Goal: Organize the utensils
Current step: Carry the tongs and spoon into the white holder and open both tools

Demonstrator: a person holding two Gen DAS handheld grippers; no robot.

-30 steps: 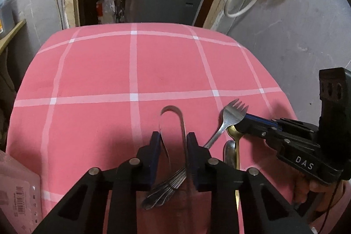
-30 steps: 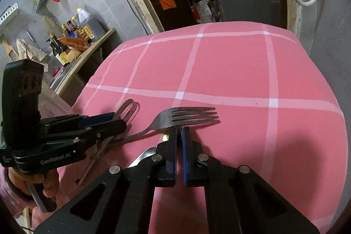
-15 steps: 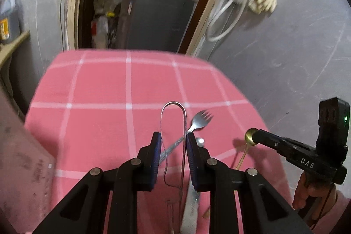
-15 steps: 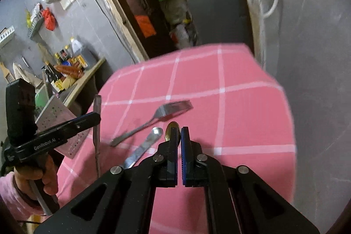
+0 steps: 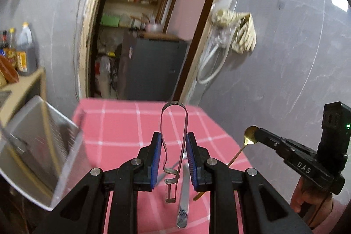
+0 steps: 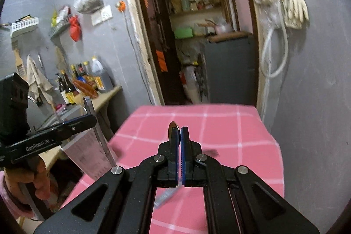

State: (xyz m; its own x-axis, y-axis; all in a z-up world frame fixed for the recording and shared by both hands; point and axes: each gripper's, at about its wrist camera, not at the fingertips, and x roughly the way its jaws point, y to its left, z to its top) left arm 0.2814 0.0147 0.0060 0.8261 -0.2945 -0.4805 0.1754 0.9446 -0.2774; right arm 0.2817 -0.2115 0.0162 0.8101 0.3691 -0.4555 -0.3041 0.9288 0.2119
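Observation:
My left gripper (image 5: 173, 139) is shut on steel tongs (image 5: 174, 104), whose bent end sticks out forward above the pink checked table (image 5: 122, 124). From the side, the left gripper (image 6: 88, 120) carries the tongs (image 6: 96, 135) edge-on. My right gripper (image 6: 180, 131) is shut on a gold spoon (image 6: 171, 125); only the tip of its bowl shows past the pads. In the left wrist view the right gripper (image 5: 260, 134) grips the gold spoon (image 5: 250, 132) just behind the bowl, handle hanging down. A silver utensil (image 5: 183, 194) lies on the cloth below.
A grey container (image 5: 43, 146) holding long wooden sticks stands at the table's left edge. Behind the table (image 6: 219, 124) are an open doorway, a dark cabinet (image 6: 230, 71) and a grey wall. A counter with bottles (image 6: 87, 80) is at the left.
Both grippers have risen off the table, one carrying the tongs, the other the gold spoon. The fork and silver utensil stayed on the cloth. The views now tilt up toward the doorway.

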